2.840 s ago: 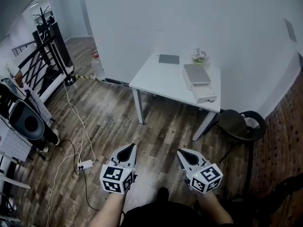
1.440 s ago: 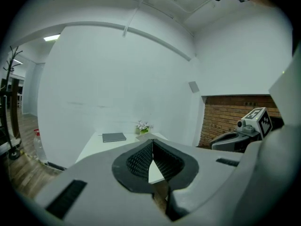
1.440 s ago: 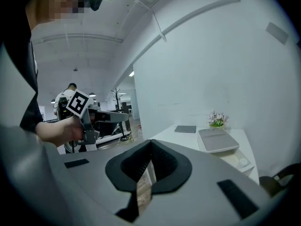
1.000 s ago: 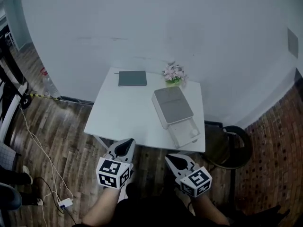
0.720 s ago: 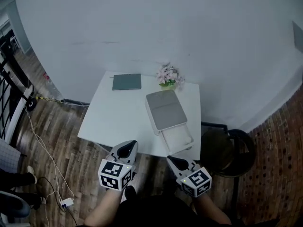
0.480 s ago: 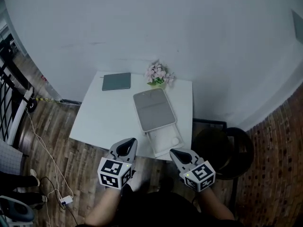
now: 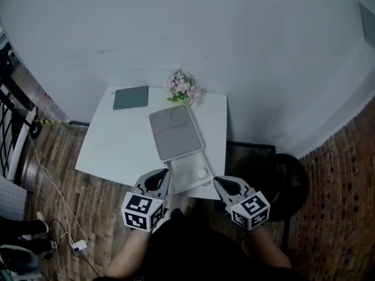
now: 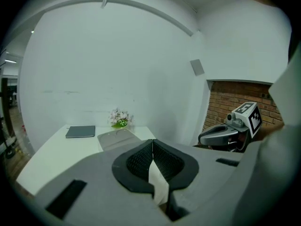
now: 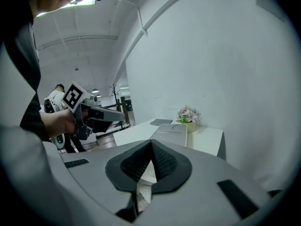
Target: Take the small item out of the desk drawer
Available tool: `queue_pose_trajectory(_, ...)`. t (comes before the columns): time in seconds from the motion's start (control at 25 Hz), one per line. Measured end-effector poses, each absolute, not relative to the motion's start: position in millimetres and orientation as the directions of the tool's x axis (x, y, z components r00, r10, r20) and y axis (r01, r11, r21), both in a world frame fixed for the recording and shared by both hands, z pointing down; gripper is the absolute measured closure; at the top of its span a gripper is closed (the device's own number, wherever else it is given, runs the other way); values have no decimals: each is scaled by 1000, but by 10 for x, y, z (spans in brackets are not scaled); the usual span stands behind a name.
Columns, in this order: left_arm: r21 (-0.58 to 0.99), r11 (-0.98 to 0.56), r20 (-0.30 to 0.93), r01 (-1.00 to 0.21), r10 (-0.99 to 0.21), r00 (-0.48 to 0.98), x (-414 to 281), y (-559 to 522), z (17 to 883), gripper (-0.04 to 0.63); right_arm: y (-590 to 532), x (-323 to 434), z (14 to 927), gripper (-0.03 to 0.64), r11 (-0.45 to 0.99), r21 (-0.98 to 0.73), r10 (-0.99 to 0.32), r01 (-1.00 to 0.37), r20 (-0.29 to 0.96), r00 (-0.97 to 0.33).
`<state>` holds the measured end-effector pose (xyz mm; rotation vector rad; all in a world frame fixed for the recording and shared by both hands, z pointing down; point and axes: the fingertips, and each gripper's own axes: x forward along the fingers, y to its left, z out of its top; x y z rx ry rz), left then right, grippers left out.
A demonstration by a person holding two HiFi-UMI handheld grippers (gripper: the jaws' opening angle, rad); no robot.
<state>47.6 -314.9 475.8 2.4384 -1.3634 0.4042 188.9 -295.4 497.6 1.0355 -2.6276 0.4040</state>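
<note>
I've walked up to the desk (image 7: 111, 148); its open drawer (image 7: 183, 172) now sits lower centre between my left gripper (image 7: 156, 181) and right gripper (image 7: 227, 186), both shut, empty. The small item (image 7: 201, 173) inside looks reachable.

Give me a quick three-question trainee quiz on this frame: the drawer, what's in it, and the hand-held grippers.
1. True or false: the drawer of the grey desk unit is pulled open.
2. What lies in that drawer? A) a small white item B) a red mug C) nothing
3. Fill in: the jaws of the left hand-held gripper and the right hand-held gripper are both ____.

Key: 1 true; 2 A; 3 shut.
</note>
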Motion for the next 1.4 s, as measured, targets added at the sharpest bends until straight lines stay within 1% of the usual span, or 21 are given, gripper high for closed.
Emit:
queue_pose_trajectory(0.16,138,-506,388,-851,-763,517,429,-3283,4750,584,-3009,1744,5014,612,695,-215,-599,-686,355,-718)
queue_pose_trajectory(0.32,148,-535,397,-832,-738,546,371,-3357,4785,584,-3052,1554,5146,612,696,-223,-569,-682,408,-714)
queue_pose_trajectory(0.6,191,-541,417,-819,-711,567,104,-3596,5067,584,-3122,1140,5282,612,697,-248,-540,-672,434,-721)
queue_pose_trajectory(0.84,254,-531,438,-809,-682,585,75,-3585,5345,584,-3059,1258,5546,612,649,-266,-534,-712,508,-676)
queue_pose_trajectory(0.96,281,-519,447,-807,-673,589,74,-3682,5520,584,-3117,1366,5671,612,642,-237,-525,-729,556,-644)
queue_pose_trajectory(1.08,298,-512,455,-806,-666,591,87,-3748,5675,584,-3156,1408,5885,611,658,-210,-487,-723,614,-621)
queue_pose_trajectory(1.12,303,-513,459,-803,-660,595,104,-3746,5726,584,-3163,1412,5959,606,665,-198,-473,-720,634,-611)
queue_pose_trajectory(1.2,313,-520,469,-795,-643,606,147,-3735,5822,584,-3200,1405,6079,529,676,-171,-458,-717,665,-591)
queue_pose_trajectory(1.4,315,-548,473,-775,-617,629,236,-3730,5906,584,-3344,1406,6276,468,681,-105,-460,-725,709,-534)
